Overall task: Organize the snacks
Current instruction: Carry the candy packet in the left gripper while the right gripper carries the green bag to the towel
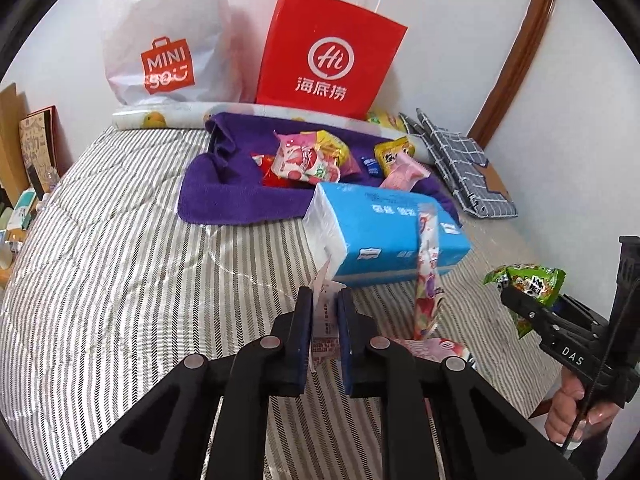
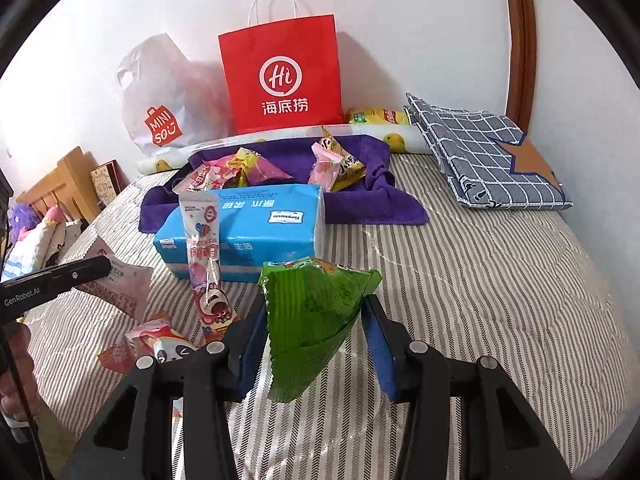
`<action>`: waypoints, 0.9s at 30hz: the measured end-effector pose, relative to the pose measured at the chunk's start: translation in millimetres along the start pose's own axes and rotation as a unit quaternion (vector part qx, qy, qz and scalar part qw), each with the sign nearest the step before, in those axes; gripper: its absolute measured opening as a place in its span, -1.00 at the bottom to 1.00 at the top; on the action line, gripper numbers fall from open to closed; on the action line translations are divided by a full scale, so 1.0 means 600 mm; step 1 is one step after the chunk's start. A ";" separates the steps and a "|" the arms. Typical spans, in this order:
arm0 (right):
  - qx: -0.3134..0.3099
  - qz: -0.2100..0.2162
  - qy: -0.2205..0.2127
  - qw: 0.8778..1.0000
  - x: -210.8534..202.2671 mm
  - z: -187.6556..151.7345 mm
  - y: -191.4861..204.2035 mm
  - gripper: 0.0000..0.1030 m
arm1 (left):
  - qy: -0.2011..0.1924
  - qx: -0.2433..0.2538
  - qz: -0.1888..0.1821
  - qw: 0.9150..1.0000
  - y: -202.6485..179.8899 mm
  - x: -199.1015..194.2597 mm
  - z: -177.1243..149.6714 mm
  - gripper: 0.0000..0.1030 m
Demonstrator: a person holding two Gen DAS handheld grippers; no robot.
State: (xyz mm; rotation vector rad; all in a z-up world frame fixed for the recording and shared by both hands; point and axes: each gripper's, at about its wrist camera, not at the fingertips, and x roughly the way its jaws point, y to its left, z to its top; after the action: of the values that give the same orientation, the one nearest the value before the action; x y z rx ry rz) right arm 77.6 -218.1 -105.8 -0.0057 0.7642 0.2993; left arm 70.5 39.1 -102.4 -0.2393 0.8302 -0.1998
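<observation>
My left gripper is shut on a thin, flat white-and-pink packet, held just above the striped bedcover. In the right wrist view that packet hangs from the left gripper at the left edge. My right gripper is shut on a puffy green snack packet, which also shows at the right of the left wrist view. A long pink stick packet leans on a blue tissue pack. Several snacks lie on a purple towel.
A red paper bag and a white plastic shopping bag stand against the back wall. A folded checked cloth lies at the right. A panda-print packet lies on the cover near my left gripper. A hand grips the right handle.
</observation>
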 end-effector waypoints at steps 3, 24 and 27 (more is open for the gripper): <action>0.001 -0.002 -0.004 1.000 -0.008 0.005 0.001 -0.14 | -0.006 -0.002 -0.005 1.000 -0.003 -0.012 0.004 -0.76; -0.013 0.007 -0.050 0.999 -0.049 0.108 0.026 -0.14 | -0.048 0.003 -0.035 0.998 -0.042 -0.064 0.100 -0.76; -0.015 0.006 -0.049 0.999 -0.039 0.126 0.025 -0.15 | -0.050 -0.002 -0.036 0.998 -0.037 -0.060 0.121 -0.76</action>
State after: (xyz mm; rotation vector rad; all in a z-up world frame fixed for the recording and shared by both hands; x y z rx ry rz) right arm 109.0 -201.3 -33.5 -0.0141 0.6617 0.3202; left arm 99.2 36.9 -23.7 -0.2802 0.7225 -0.2522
